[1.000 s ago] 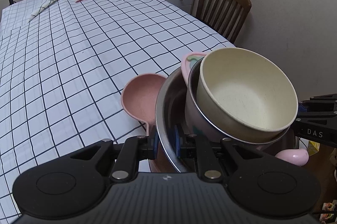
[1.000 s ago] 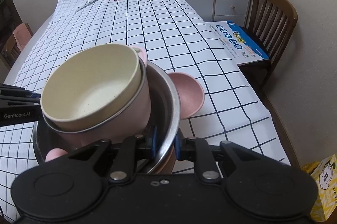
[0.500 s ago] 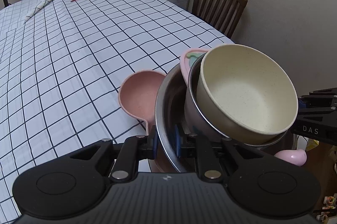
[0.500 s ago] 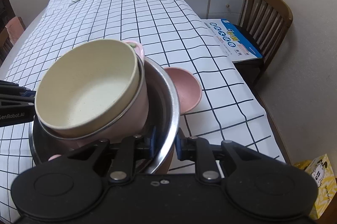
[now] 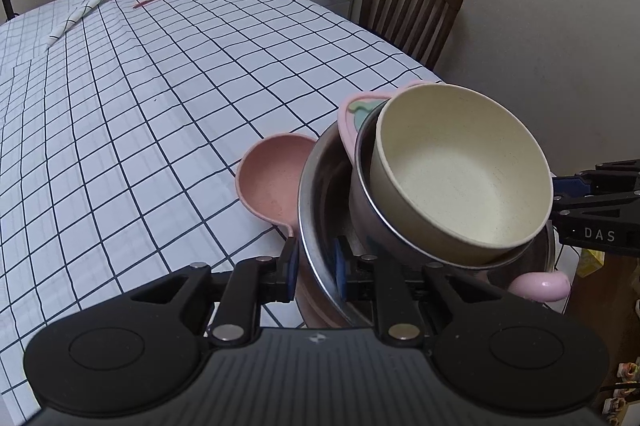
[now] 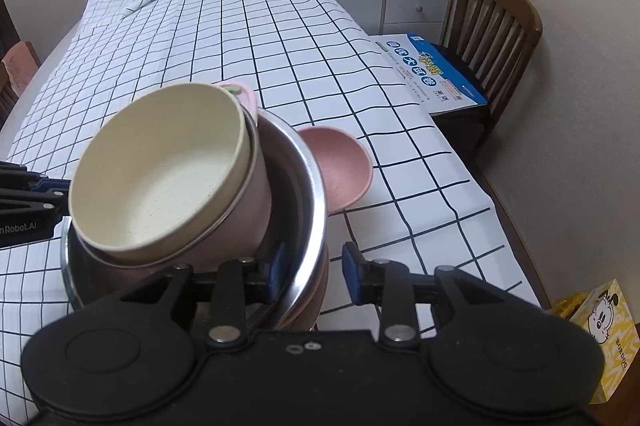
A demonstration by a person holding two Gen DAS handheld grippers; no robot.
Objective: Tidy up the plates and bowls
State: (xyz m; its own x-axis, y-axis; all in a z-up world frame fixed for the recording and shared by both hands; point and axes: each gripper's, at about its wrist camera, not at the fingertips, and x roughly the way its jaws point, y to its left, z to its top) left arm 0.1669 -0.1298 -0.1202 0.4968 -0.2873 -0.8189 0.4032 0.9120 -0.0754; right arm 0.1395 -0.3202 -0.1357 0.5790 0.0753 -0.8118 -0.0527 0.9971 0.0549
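Both sets of jaws parted since the earlier frame; stack unmoved at bench corner.
Steel bowl [image 5: 316,185], carrying pink pot [image 6: 248,209] and cream bowl [image 5: 460,177], is straddled at its rim by left gripper [image 5: 314,264] and right gripper [image 6: 310,268], jaws opening, rim released. Pink bowl [image 6: 340,165] lies at one o'clock of the right jaws, nearer that hand.

Both claws [image 5: 314,268] [image 6: 310,272] opening, angled downward
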